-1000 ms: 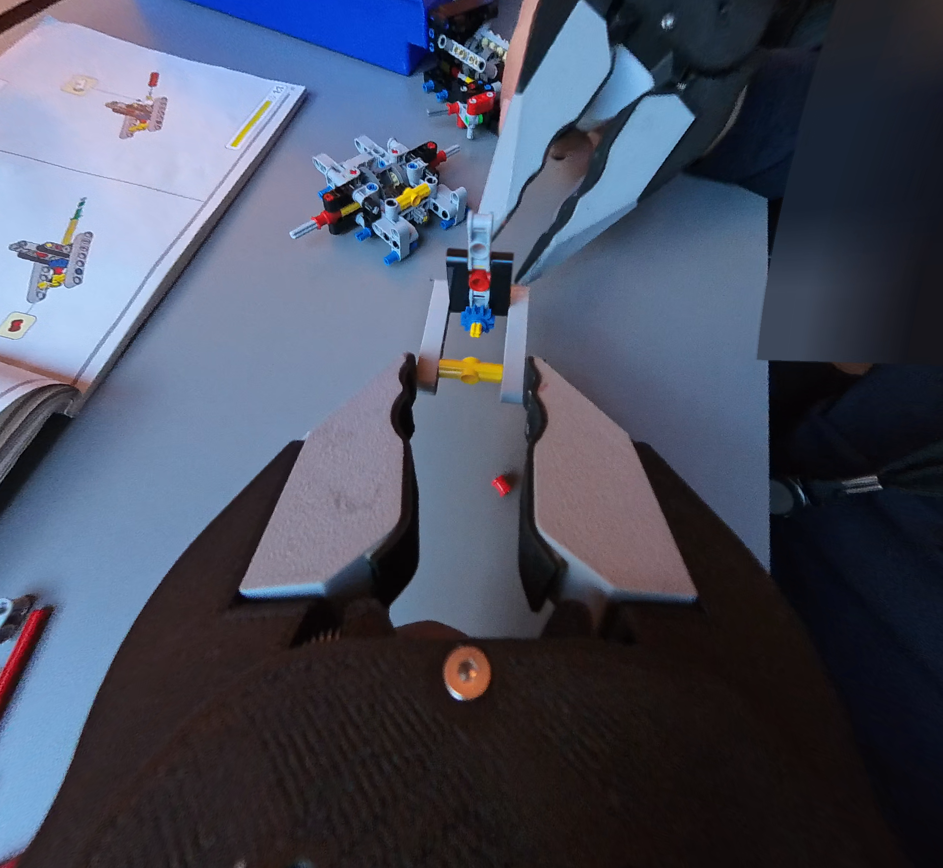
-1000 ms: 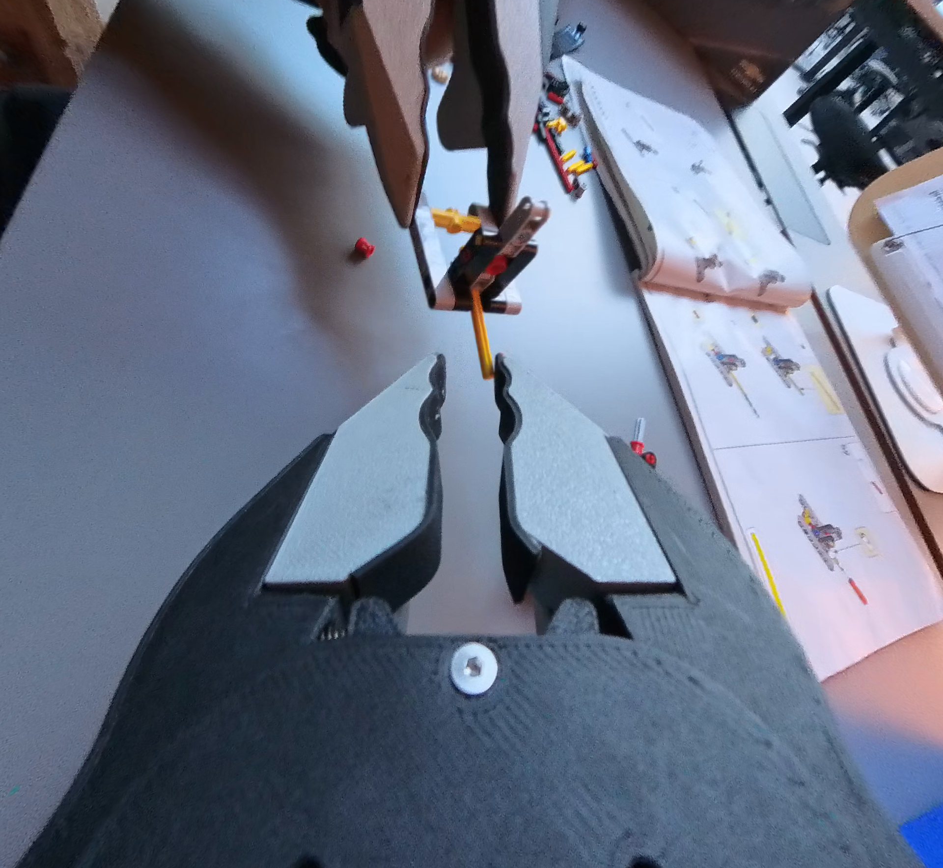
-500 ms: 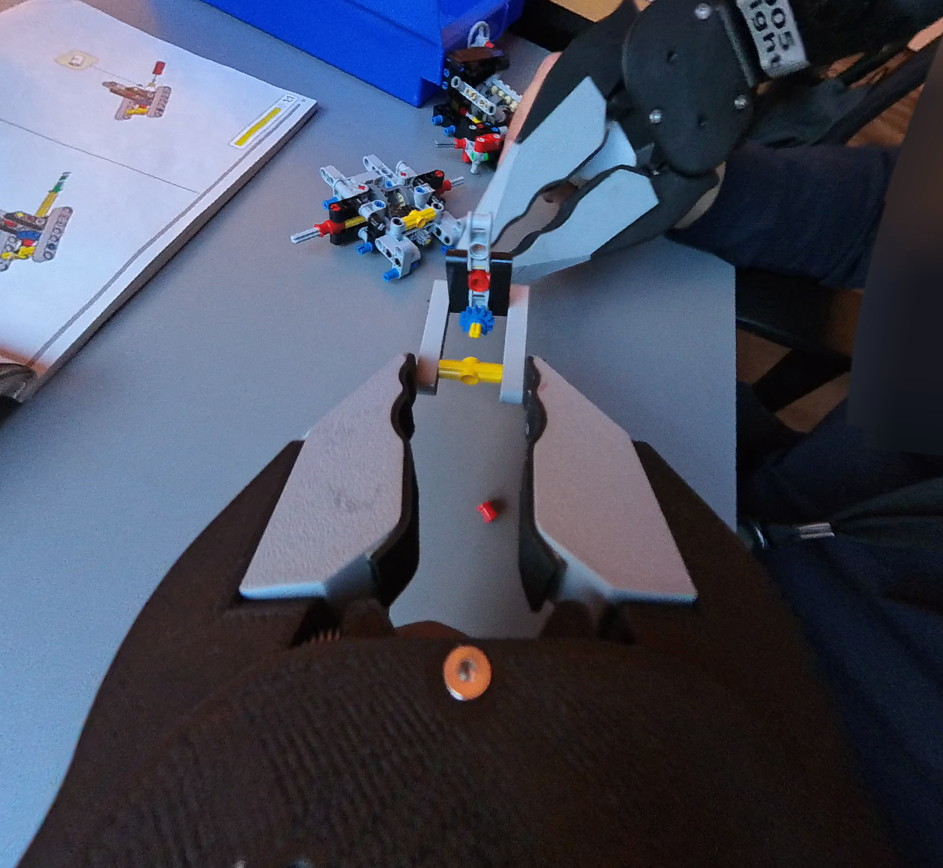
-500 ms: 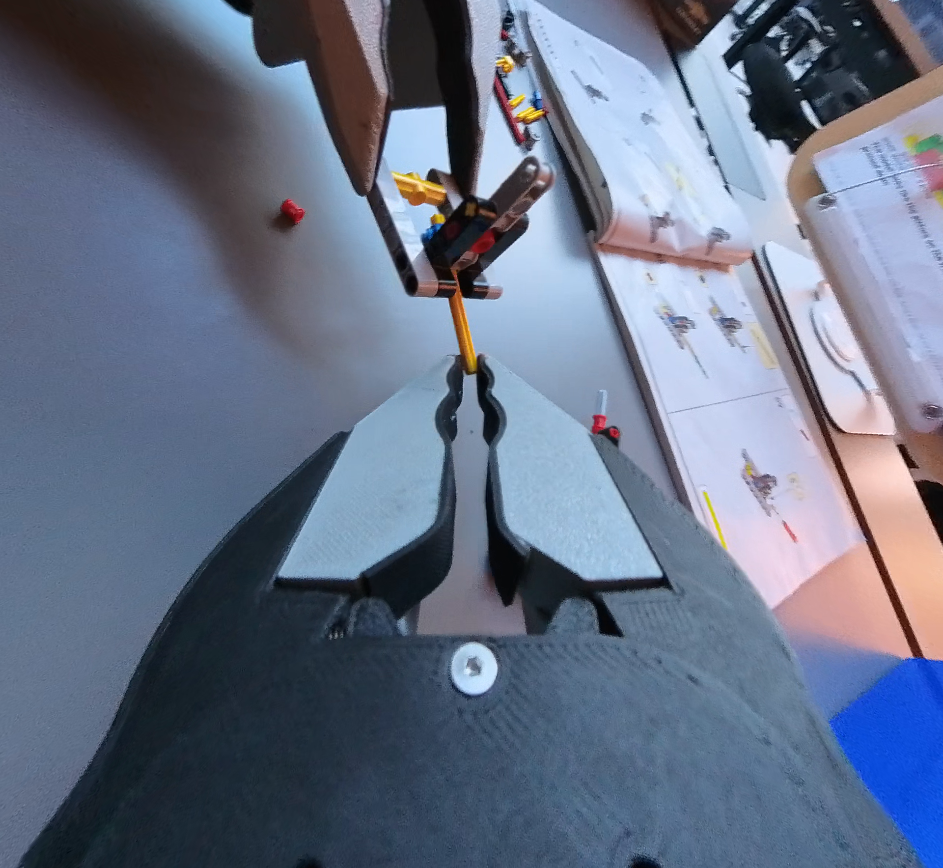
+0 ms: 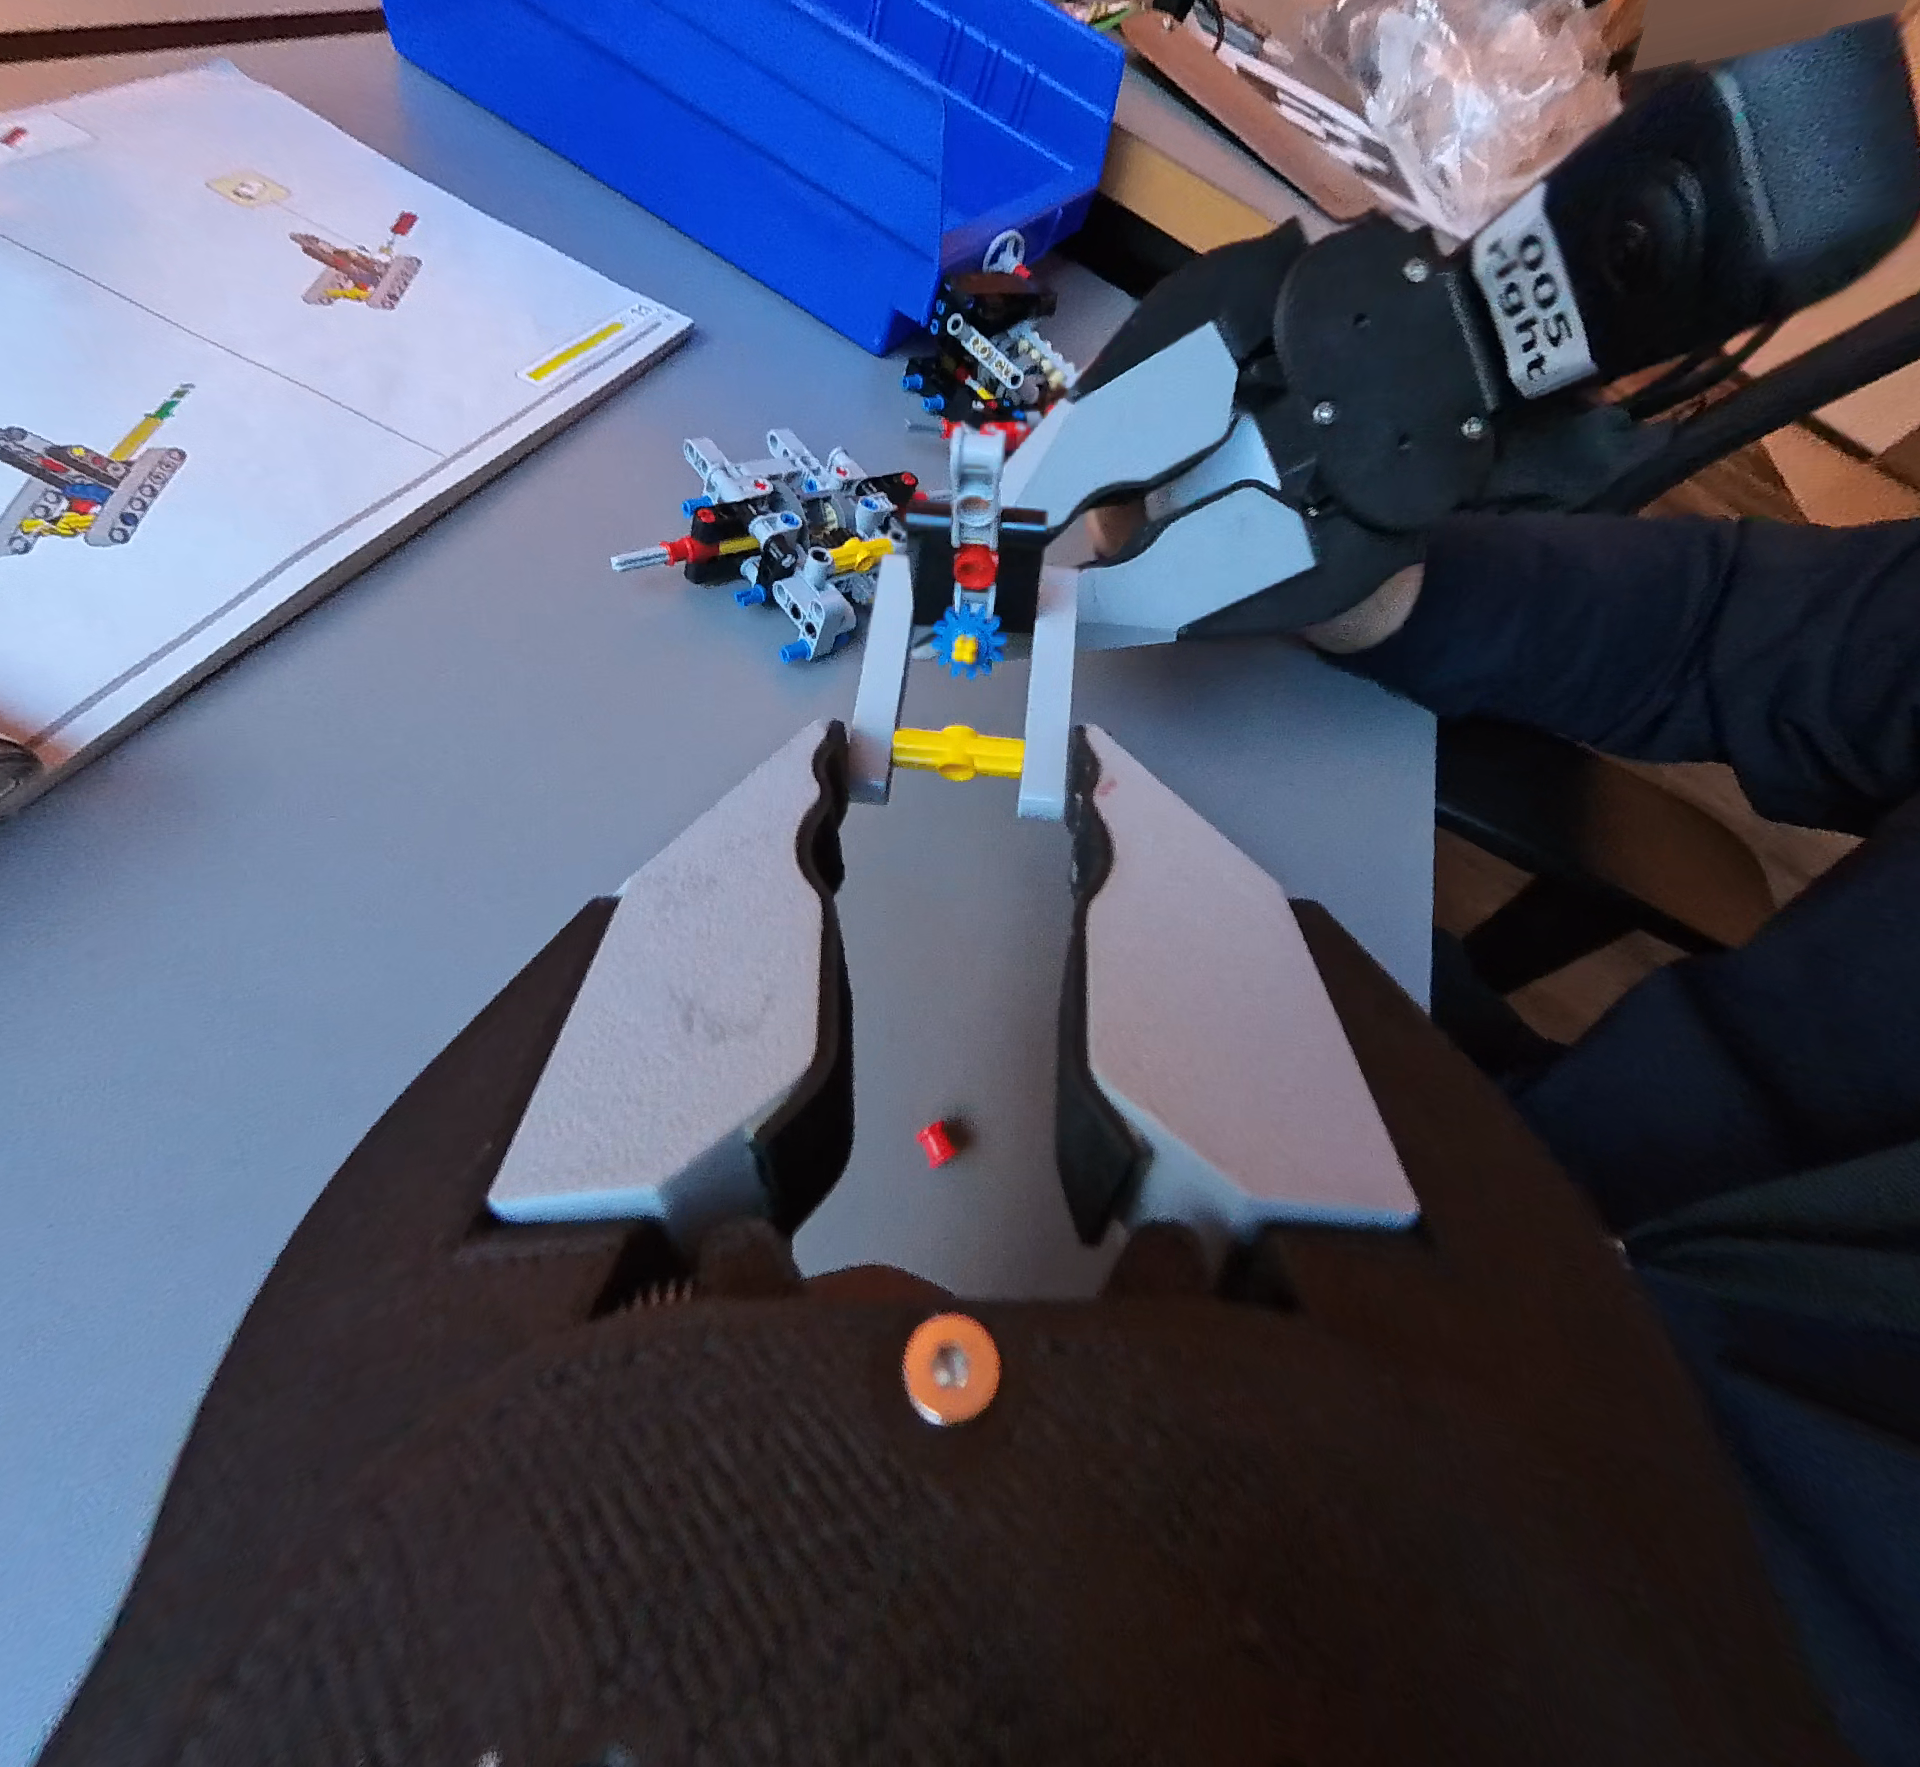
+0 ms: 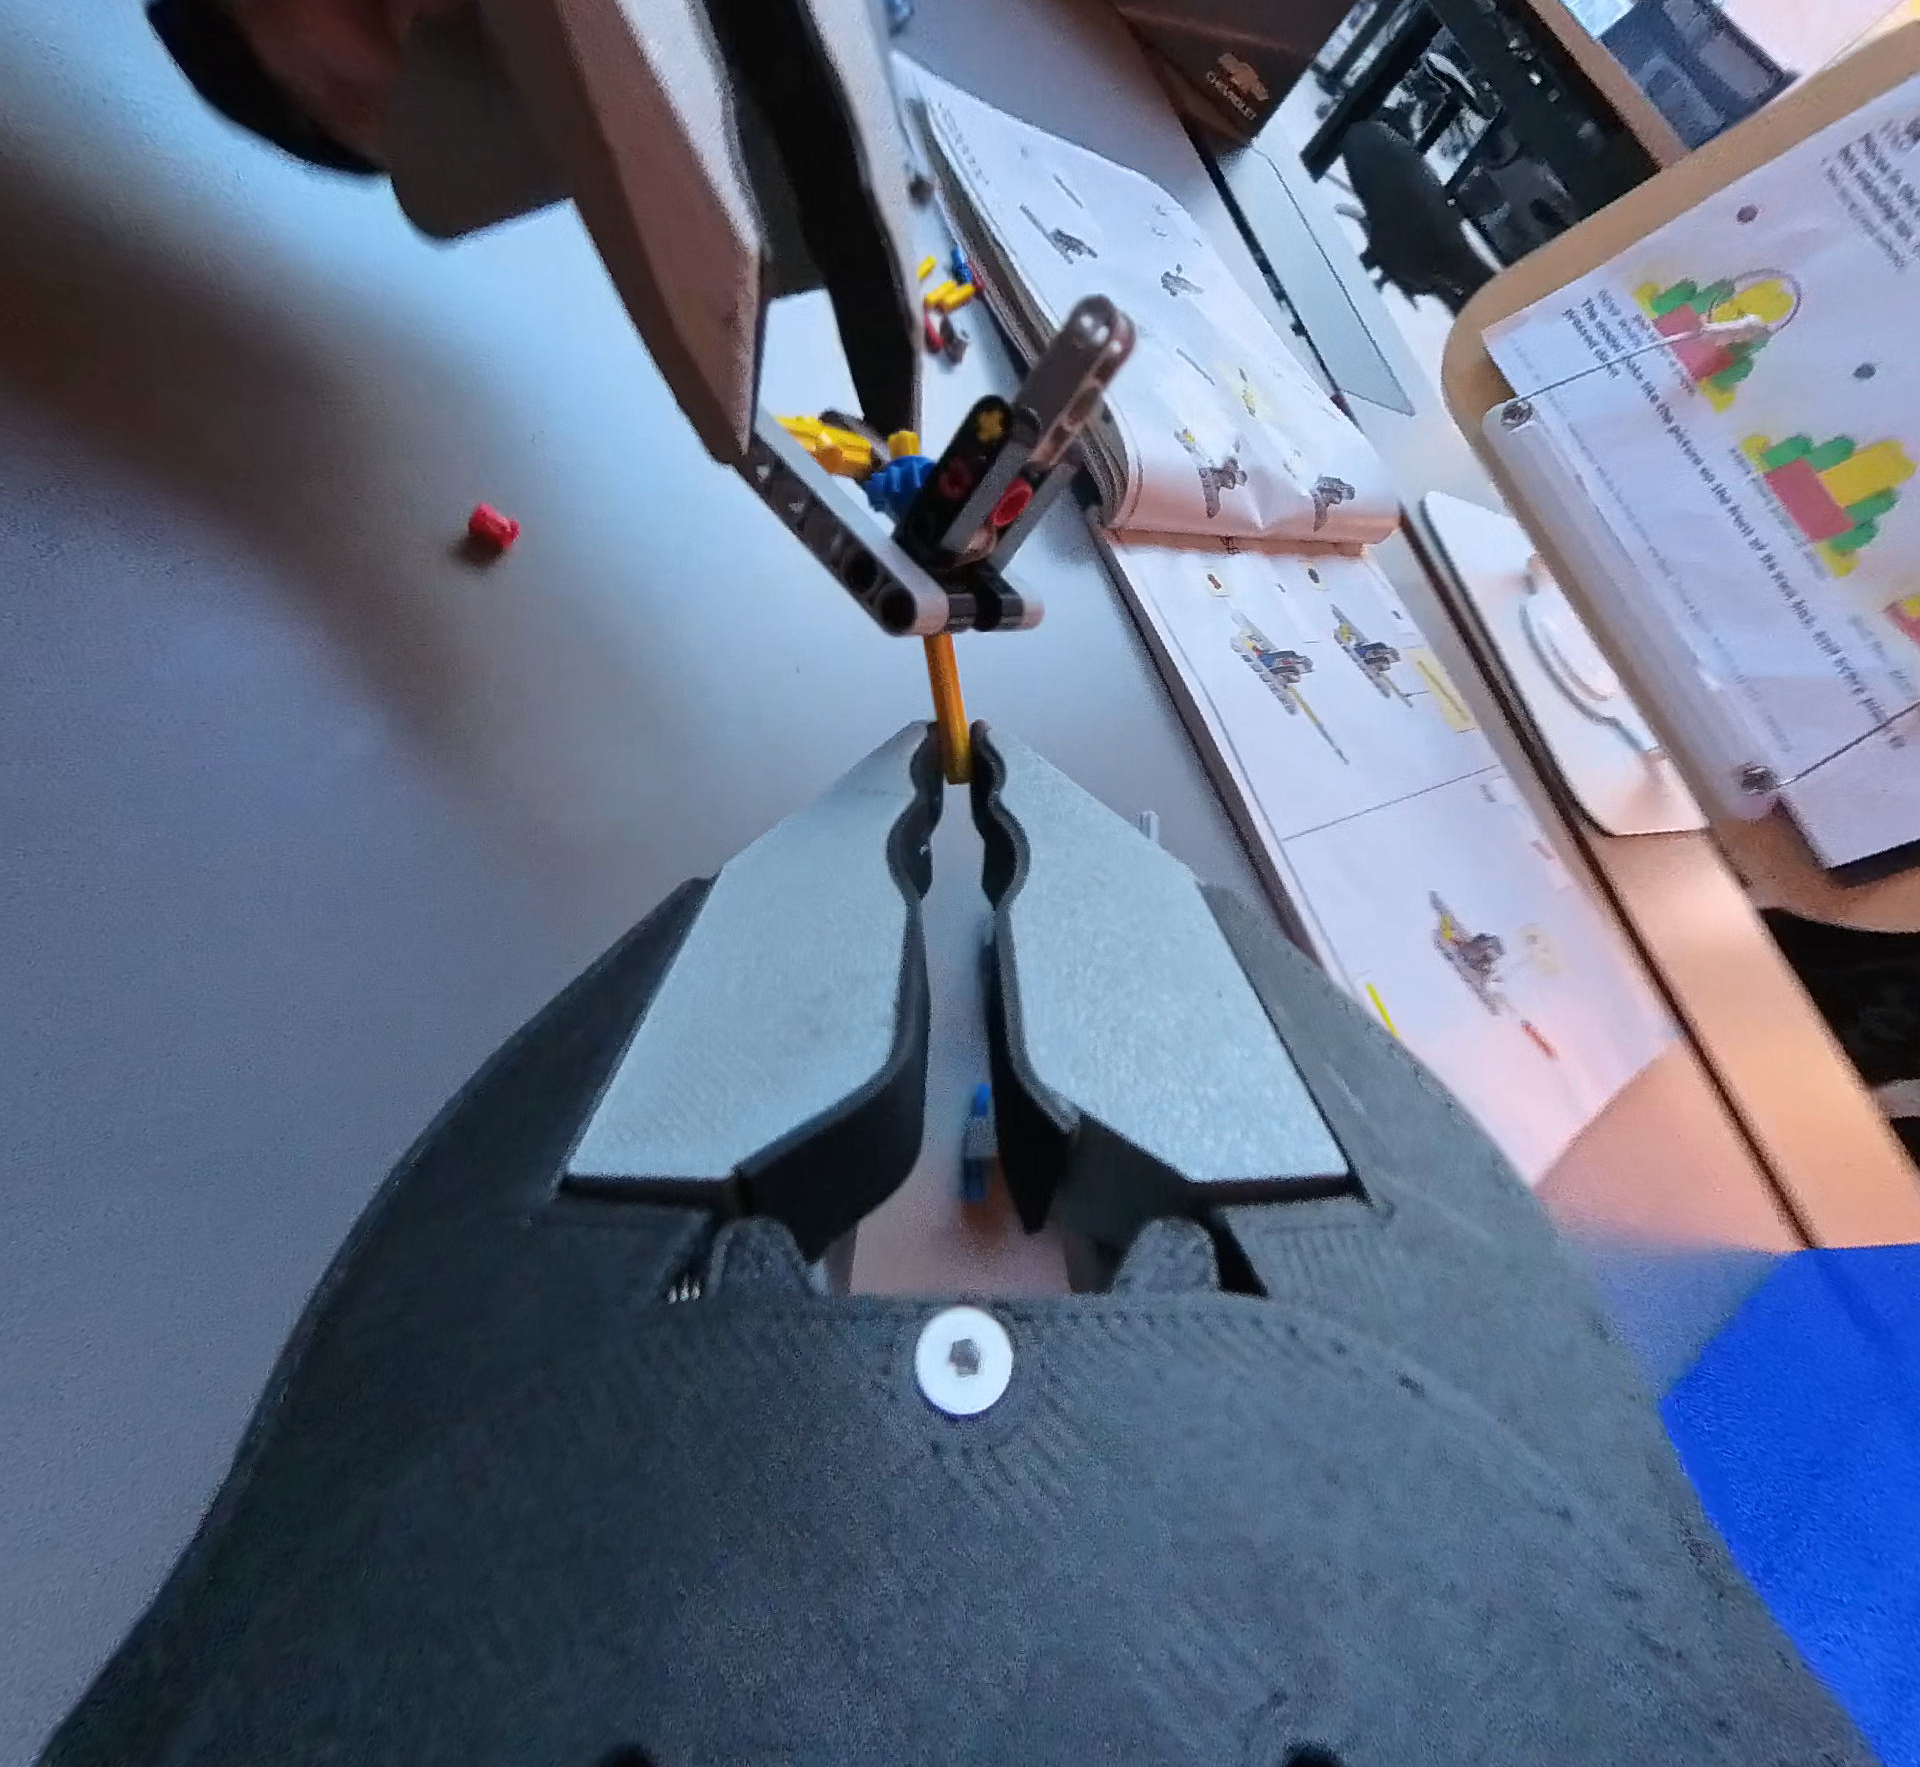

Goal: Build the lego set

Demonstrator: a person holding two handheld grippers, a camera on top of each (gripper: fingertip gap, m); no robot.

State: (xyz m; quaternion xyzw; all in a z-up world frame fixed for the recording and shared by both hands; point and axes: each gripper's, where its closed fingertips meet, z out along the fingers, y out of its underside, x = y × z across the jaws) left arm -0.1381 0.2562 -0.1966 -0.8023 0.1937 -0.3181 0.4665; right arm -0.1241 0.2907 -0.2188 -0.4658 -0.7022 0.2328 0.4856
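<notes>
- We see the left gripper [image 5: 958, 767] clamped on a small toy-brick frame [image 5: 1044, 678]: its two fingertips press from outside on the frame's two grey beams, which are joined by a yellow cross-pin [image 5: 956, 751] right between the tips.
- The frame is held in the air above the grey table [image 5: 416, 834]. At its far end sit a black block, a red bush and a blue gear [image 5: 966, 642], with a short grey link [image 5: 977, 481] sticking up.
- The right gripper [image 6: 958, 761] is pinched shut on the end of a thin yellow-orange axle [image 6: 948, 699] (only the very tips grip it). The axle runs from the tips into the near end of the frame.
- A small red bush [image 5: 940, 1143] lies loose on the table below the left gripper, apart from everything else.
- Beyond the frame, on the table, lie a mixed brick assembly [image 5: 779, 533] and a second cluster of parts [image 5: 987, 356] beside a blue bin [image 5: 727, 76].
- An open instruction booklet [image 5: 260, 367] lies flat to the left of the left gripper.
- In the right wrist view, a few loose yellow and red pieces [image 6: 940, 304] lie by the booklet's edge, and a board with printed sheets [image 6: 1714, 470] stands on the right.
- A dark sleeve [image 5: 1662, 637] reaches to the right gripper.
</notes>
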